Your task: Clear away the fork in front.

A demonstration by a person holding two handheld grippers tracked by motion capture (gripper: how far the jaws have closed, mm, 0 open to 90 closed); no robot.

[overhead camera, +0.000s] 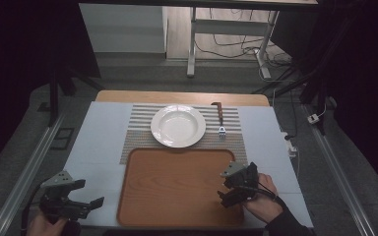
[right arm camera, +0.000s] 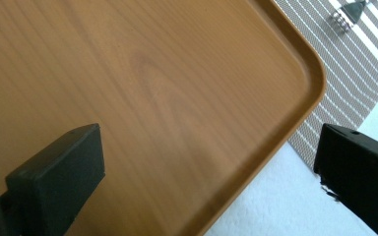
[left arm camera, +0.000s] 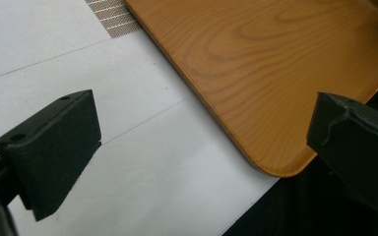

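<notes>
The left gripper [overhead camera: 86,205] is hovering with jaws released over the table's near-left corner, just beside the wooden tray [overhead camera: 177,189]. The right gripper [overhead camera: 232,188], also released and empty, is hanging over the tray's right edge. Both seem to be readying to grasp the tray; next, each likely needs to close on a rim. The right gripper view is showing the fork [right arm camera: 347,14] on the striped mat [right arm camera: 354,73]; the high view is adding the white plate [overhead camera: 178,126].

The tray [overhead camera: 177,191] looks like smooth, satin wood-grain. The plate [overhead camera: 177,126] is glossy white; the striped mat [overhead camera: 140,142] looks woven.
</notes>
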